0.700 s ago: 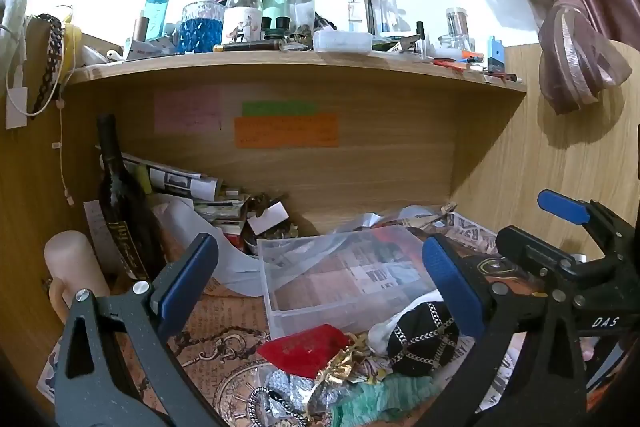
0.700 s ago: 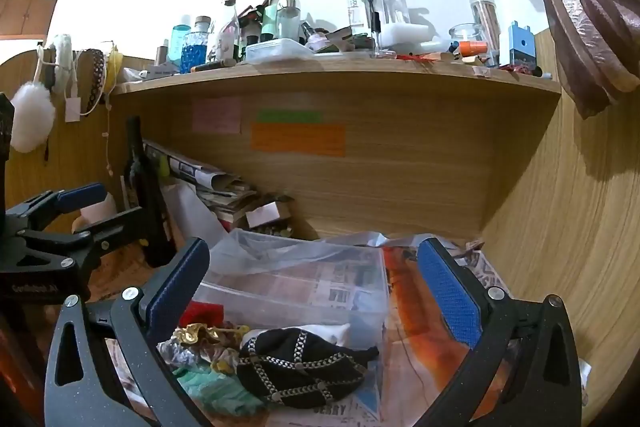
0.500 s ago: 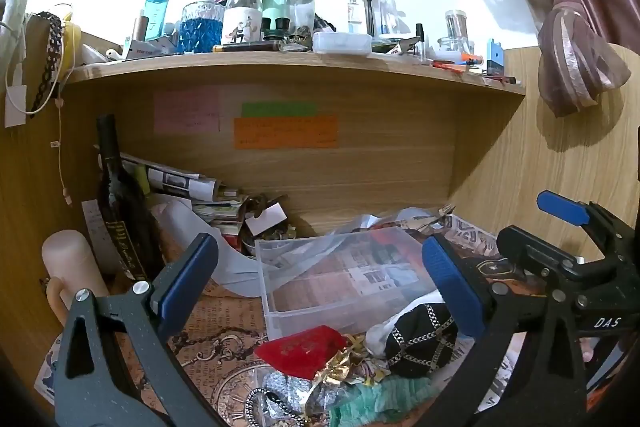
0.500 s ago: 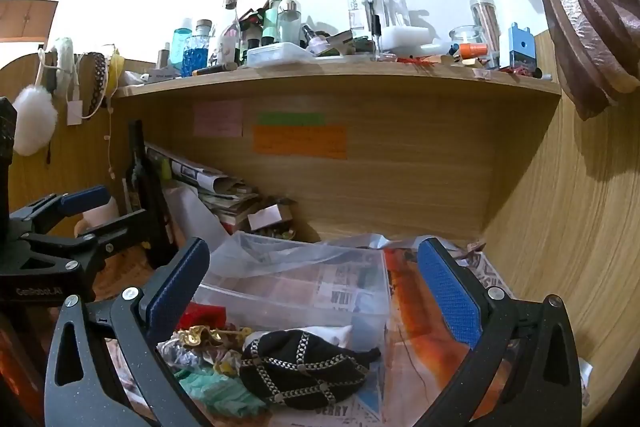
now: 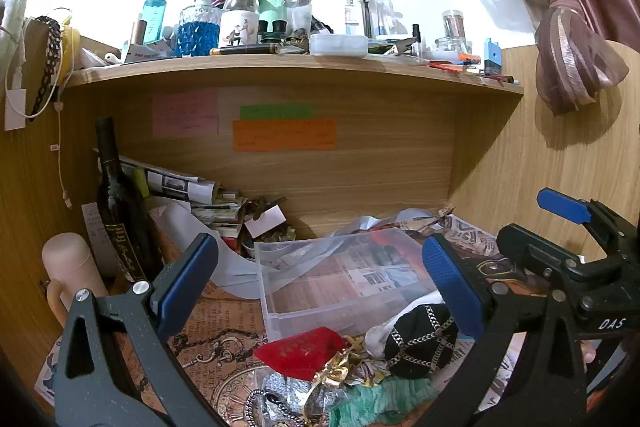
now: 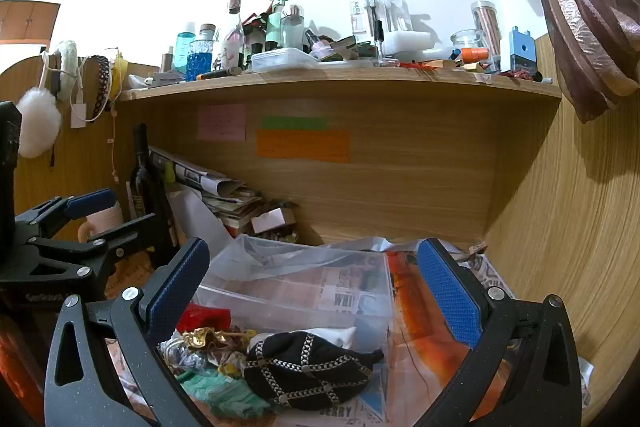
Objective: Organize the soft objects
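Note:
A heap of soft things lies on the desk in front of a clear plastic box [image 5: 344, 275] [image 6: 304, 291]: a black pouch with a chain pattern [image 5: 420, 337] [image 6: 308, 375], a red pouch [image 5: 302, 349] [image 6: 202, 319], a gold scrap [image 5: 340, 365] [image 6: 208, 339], a green crinkled cloth [image 5: 380, 399] [image 6: 220, 393] and a white cloth [image 5: 378, 333]. My left gripper [image 5: 320, 283] is open and empty above the heap. My right gripper [image 6: 312, 291] is open and empty above the black pouch. The box looks empty.
A dark wine bottle [image 5: 118, 207] and a pink cup [image 5: 70, 271] stand at the left. Stacked papers [image 5: 188, 187] lie at the back. A loaded shelf [image 5: 280, 63] runs overhead. A wooden wall [image 6: 568, 227] closes the right side.
Both grippers have drifted very slightly; the scene shifts a little in both views. Nothing was grasped or moved.

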### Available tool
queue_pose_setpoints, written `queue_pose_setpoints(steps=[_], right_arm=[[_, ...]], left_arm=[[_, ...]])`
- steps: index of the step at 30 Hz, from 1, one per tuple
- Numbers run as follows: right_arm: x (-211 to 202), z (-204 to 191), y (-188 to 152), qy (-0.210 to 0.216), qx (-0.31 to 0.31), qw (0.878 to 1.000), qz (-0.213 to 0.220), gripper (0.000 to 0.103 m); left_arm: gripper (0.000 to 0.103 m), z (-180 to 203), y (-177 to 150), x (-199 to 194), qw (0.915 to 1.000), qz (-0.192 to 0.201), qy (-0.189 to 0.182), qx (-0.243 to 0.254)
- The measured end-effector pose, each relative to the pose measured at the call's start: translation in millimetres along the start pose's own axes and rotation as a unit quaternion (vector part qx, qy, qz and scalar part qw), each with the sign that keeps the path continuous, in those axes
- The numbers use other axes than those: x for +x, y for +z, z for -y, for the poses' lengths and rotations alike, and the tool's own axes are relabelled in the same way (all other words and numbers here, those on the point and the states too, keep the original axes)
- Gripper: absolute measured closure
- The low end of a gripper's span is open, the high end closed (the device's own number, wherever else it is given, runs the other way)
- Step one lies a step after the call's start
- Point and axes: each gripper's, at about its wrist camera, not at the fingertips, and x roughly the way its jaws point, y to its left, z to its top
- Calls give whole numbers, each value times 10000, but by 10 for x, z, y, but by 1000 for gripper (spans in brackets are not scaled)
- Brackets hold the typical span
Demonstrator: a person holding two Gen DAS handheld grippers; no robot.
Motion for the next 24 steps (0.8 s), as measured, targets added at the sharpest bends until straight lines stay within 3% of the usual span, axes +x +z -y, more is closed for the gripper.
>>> queue_pose_setpoints(steps=[24], right_arm=[[-37,-36,5,4,22,10000,70,0]], left_arm=[[0,11,-18,-1,10000,36,-5,11]])
